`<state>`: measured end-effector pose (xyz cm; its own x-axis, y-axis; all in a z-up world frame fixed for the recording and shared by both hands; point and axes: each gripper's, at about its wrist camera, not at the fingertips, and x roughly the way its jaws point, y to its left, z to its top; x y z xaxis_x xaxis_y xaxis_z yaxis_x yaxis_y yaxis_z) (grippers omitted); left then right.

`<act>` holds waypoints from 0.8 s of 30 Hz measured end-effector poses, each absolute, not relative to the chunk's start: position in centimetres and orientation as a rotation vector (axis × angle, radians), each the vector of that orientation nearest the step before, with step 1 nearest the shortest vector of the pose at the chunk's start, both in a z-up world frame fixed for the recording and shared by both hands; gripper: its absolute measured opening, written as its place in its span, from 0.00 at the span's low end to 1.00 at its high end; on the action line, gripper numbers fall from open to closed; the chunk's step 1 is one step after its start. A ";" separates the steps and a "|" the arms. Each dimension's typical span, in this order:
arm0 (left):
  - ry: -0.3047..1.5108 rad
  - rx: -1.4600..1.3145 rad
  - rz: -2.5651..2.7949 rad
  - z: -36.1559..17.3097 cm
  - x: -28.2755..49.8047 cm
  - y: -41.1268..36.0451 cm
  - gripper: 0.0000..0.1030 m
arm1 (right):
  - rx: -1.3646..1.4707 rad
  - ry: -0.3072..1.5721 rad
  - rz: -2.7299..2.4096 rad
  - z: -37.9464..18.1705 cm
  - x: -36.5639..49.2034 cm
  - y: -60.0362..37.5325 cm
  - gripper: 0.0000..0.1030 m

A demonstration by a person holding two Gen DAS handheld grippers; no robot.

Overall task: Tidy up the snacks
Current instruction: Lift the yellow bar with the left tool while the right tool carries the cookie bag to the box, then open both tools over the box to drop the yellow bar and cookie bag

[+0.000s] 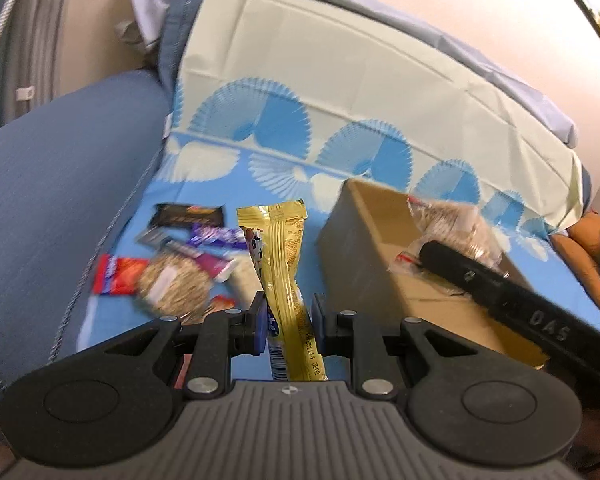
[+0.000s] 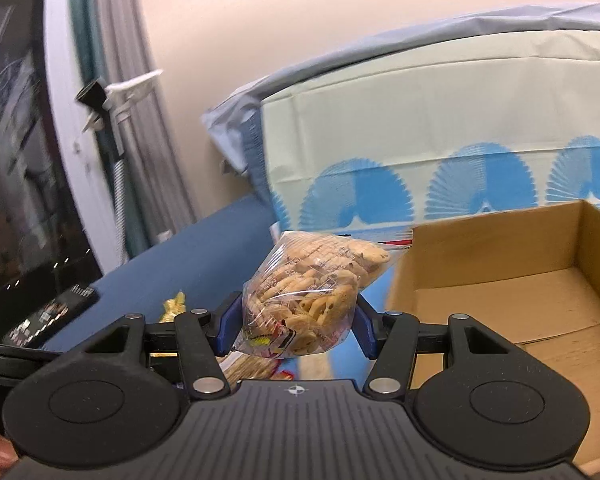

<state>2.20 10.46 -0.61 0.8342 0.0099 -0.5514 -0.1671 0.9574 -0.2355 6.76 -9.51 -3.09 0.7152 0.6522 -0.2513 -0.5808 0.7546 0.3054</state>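
Left claw [image 1: 287, 326] is clamped on the gold wrapper [image 1: 281, 264], which stands upright above the blue cloth [image 1: 204, 196]. Right claw [image 2: 296, 330] grips the cookie bag [image 2: 312, 284] by its bulk, at the box [image 2: 500, 264] rim. Box looks empty from here. Plan: carry the bag over the wall before releasing, low drop so the cookies don't crack. Then swing the wrapper in beside it, clear of the other arm. Loose snack pile [image 1: 172, 264] on the cloth is next; blurred, can't count it.
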 end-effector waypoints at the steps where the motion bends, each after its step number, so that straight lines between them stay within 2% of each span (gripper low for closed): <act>1: 0.571 -0.280 0.082 -0.3 2.7 9.9 0.24 | 0.221 0.356 0.674 -3.1 7.0 -9.9 0.57; 24: 0.544 -0.199 -0.088 1.9 10.9 -1.6 0.24 | 0.417 0.375 0.249 -4.5 11.1 -20.4 0.57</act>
<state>10.89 -1.61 1.90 0.8522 -0.1355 -0.5053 0.0303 0.9770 -0.2109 11.05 -20.41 -4.50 0.9019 0.3096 -0.3014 -0.1581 0.8856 0.4367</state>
